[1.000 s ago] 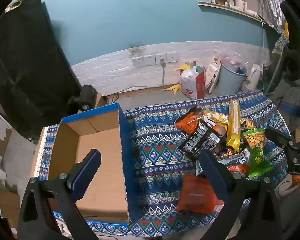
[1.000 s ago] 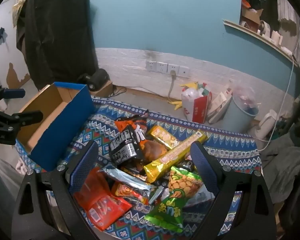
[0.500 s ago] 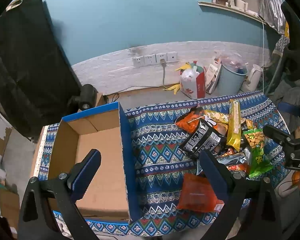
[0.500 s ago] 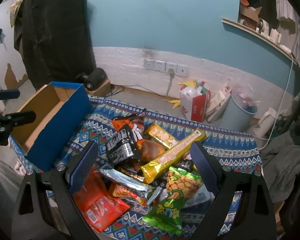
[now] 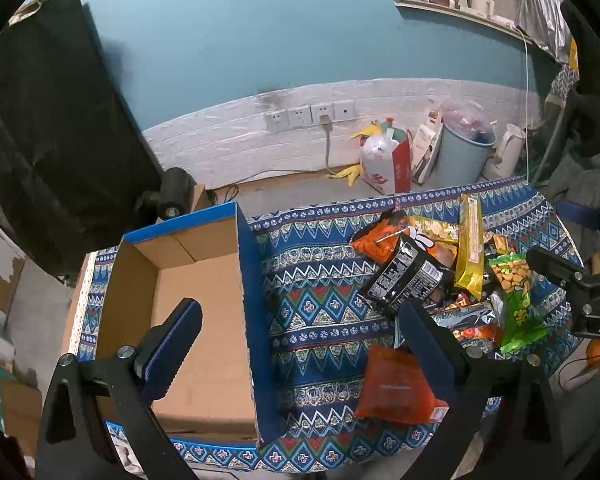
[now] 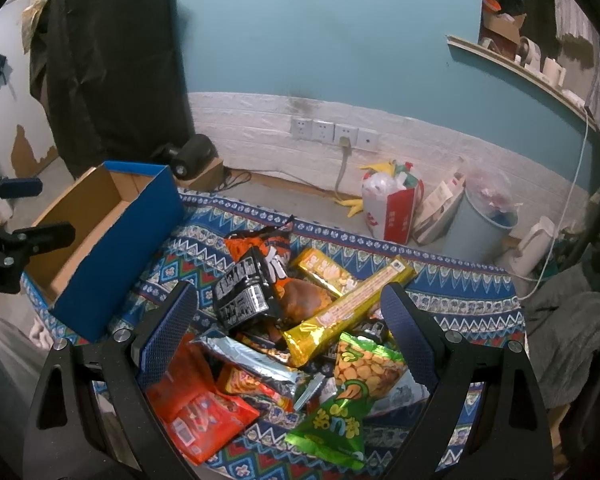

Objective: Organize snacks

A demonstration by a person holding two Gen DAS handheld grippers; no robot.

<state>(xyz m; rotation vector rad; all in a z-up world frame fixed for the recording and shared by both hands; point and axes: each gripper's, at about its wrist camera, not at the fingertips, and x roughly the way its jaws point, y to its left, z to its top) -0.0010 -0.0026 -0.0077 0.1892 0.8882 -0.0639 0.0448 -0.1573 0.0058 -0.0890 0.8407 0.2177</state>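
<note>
Patterned cloth point(image 5: 320, 312) carries everything: at left the box point(image 5: 204, 320) sits empty under my left gripper point(image 5: 300, 344), jaws spread, holding nothing. Rightward the snacks point(image 6: 300, 320) lie heaped below my right gripper point(image 6: 288, 336), likewise released. Since a second ago neither view has shifted appreciably; sorting has not begun.

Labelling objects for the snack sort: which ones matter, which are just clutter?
Job:
cardboard box
black packet
long gold packet
green peanut bag
red pouch
silver packet

Clutter:
blue bin
red-and-white bag
kettle
wall sockets
</note>
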